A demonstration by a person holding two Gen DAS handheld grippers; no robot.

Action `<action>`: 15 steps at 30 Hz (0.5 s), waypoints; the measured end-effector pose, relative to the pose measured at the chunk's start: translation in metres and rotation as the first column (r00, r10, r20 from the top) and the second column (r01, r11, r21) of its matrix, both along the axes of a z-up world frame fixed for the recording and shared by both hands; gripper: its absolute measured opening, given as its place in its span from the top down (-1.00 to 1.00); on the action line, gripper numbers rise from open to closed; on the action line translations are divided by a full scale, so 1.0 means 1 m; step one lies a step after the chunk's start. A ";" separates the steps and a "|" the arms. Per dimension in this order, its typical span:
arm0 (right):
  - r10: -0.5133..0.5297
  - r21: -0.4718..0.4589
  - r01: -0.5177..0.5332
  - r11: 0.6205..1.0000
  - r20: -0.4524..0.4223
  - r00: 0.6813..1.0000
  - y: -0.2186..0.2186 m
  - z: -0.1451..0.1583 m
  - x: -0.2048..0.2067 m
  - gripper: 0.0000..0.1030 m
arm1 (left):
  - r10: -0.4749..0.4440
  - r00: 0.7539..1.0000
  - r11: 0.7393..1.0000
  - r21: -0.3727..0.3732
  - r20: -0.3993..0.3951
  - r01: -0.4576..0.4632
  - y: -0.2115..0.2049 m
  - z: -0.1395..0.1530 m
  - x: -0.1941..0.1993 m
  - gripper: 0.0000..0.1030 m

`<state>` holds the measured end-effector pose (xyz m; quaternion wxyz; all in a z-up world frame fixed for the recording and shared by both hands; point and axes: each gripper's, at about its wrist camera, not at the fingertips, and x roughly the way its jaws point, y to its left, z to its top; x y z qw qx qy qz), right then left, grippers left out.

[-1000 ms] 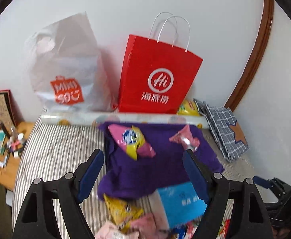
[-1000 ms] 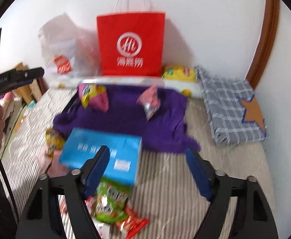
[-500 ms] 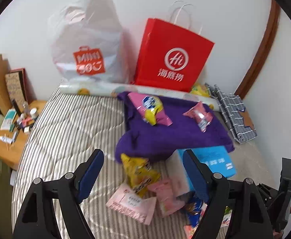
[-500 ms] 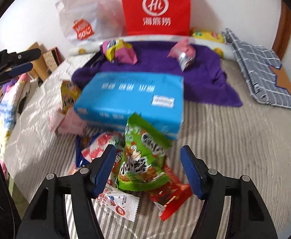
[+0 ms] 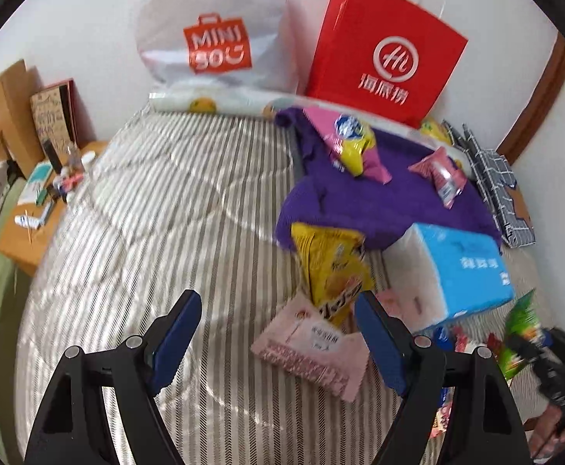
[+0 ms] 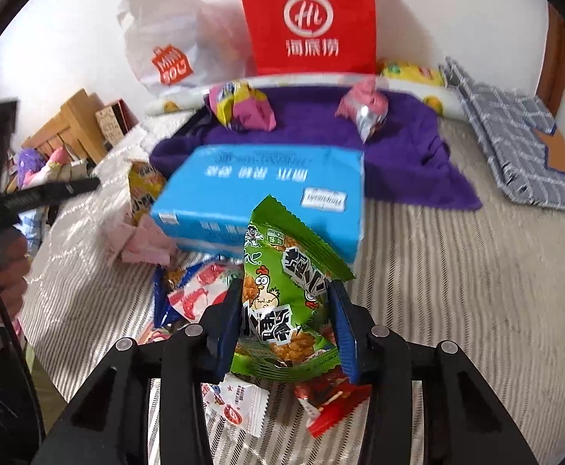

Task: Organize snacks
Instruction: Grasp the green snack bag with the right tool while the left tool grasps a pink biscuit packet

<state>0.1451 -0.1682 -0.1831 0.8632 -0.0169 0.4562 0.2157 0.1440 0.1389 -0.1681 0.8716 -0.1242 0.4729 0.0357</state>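
gripping stage: right gripper [image 6: 288, 323], jaws just closing, clamps the green snack bag [image 6: 282, 294] atop the bed's snack pile. left gripper [image 5: 276, 333] gapes empty. next: lift clear.

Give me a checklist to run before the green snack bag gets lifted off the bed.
1. Right gripper jaws have just been closing; pads press both sides of the green snack bag: ok.
2. Grip centred on the bag: ok.
3. Red packet underneath free of the pads: cannot tell.
4. Blue tissue pack touching the bag's top: cannot tell.
5. Left gripper open, empty, apart from the bag: ok.
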 end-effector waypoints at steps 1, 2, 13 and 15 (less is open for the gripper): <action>-0.002 0.006 0.002 1.000 0.007 1.000 -0.003 0.002 0.001 0.16 | -0.001 1.000 1.000 -0.005 -0.014 0.001 -0.001 -0.004 0.001 -0.56; -0.008 0.011 0.008 1.000 0.016 1.000 -0.007 0.005 0.001 0.16 | -0.002 0.999 1.000 -0.008 -0.032 0.002 -0.003 -0.009 0.001 -0.56; -0.073 -0.010 0.074 0.997 0.055 0.996 -0.044 0.008 0.003 0.16 | 0.039 0.992 0.985 -0.162 -0.124 -0.059 -0.003 -0.038 0.011 -0.52; -0.075 -0.004 0.076 0.997 0.056 0.996 -0.047 0.006 0.003 0.16 | 0.040 0.992 0.989 -0.136 -0.121 -0.056 -0.008 -0.038 0.014 -0.52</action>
